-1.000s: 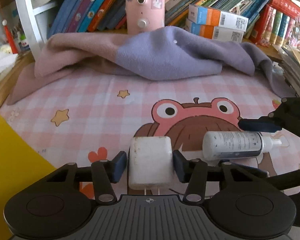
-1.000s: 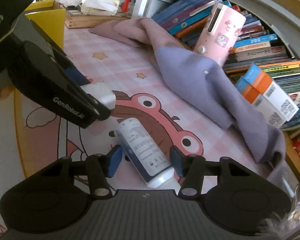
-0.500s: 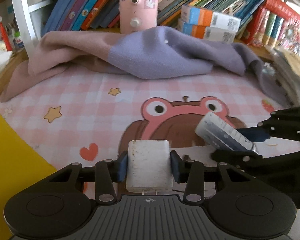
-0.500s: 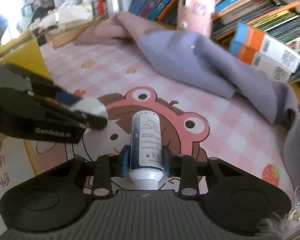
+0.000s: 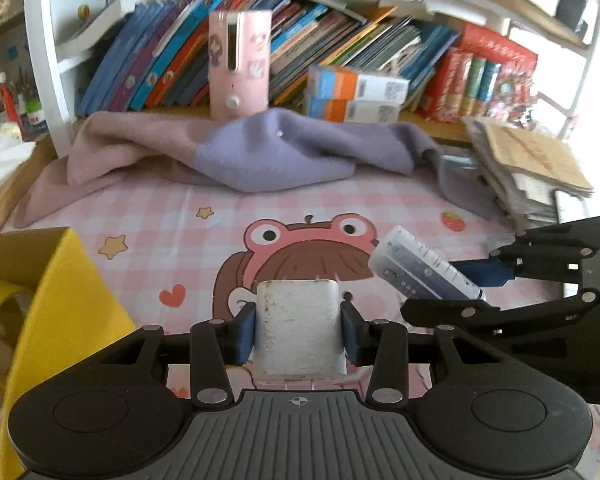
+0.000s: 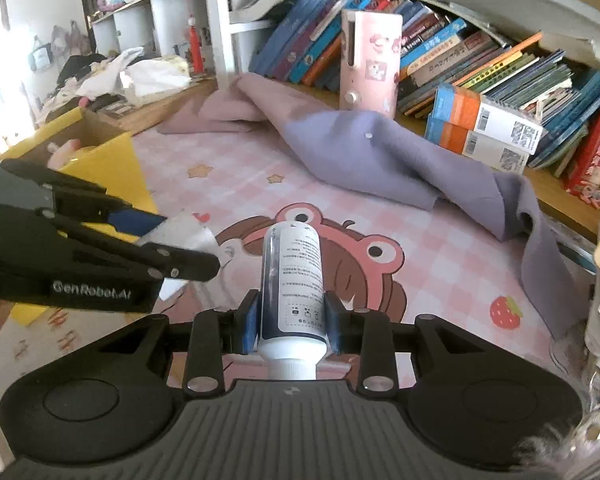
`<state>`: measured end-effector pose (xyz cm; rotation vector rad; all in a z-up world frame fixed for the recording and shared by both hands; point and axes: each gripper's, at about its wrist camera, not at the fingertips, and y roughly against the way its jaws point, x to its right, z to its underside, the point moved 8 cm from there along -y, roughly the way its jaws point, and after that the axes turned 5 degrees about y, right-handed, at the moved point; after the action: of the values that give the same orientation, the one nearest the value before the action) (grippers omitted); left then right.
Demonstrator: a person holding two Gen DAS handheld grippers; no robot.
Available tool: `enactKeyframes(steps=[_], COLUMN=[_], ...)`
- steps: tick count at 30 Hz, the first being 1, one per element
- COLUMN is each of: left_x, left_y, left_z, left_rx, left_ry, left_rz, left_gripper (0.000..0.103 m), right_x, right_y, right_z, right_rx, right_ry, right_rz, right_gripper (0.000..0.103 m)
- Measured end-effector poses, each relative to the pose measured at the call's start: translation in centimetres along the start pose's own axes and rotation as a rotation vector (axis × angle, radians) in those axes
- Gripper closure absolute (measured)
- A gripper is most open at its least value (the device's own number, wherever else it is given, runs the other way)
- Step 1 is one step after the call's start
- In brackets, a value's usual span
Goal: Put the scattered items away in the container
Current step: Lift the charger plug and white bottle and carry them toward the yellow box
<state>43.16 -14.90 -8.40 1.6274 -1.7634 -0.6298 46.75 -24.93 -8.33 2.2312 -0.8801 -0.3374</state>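
1. At the left edge of the left wrist view, the yellow box now shows its open top, where a second ago only a flat yellow side showed. A yellow tape roll lies inside. It reads as the container, now just beside the left gripper.
2. The left gripper is clamped on the white charger block. Its pads stood apart from the block a second ago and have just been closing onto its two sides. The block now hangs clear of the pink checked mat, so the pick looks done and the carry to the box comes next.
3. The right gripper has likewise closed, from loosely straddling the white bottle to gripping its lower body. The bottle points forward between the fingers, cap end toward the camera, lifted off the mat.
4. Both items sit centred between their pads, the bottle right of the charger.
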Motion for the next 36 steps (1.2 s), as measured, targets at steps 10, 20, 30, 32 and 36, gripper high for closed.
enactKeyframes(steps=[10,20,30,32,36], left_x=[0.0,-0.9,-4.8,-6.0,-8.6], left_y=[8.6,16.1,21.7,22.5,24.3], left_z=[2.7,6.2,10.7,11.6,13.5], left_rx=[0.055,0.098,0.152,0.150,0.135], left_ry=[-0.029,-0.114,-0.175,-0.157,-0.140], left_rz=[0.116,0.192,0.175,0.173,0.177], left_gripper=[0.062,0.061,0.061,0.061,0.061], right_x=[-4.7,-12.8,-20.3,-22.2,-25.8], right_y=[7.2,11.3,12.3,12.4,12.4], right_z=[1.4,3.5,2.6,2.7,3.1], right_rx=[0.024,0.012,0.036,0.033,0.020], right_ry=[-0.059,-0.180,-0.182,-0.167,-0.174], right_rz=[0.047,0.027,0.059,0.056,0.055], right_gripper=[0.072,0.072,0.072,0.072,0.072])
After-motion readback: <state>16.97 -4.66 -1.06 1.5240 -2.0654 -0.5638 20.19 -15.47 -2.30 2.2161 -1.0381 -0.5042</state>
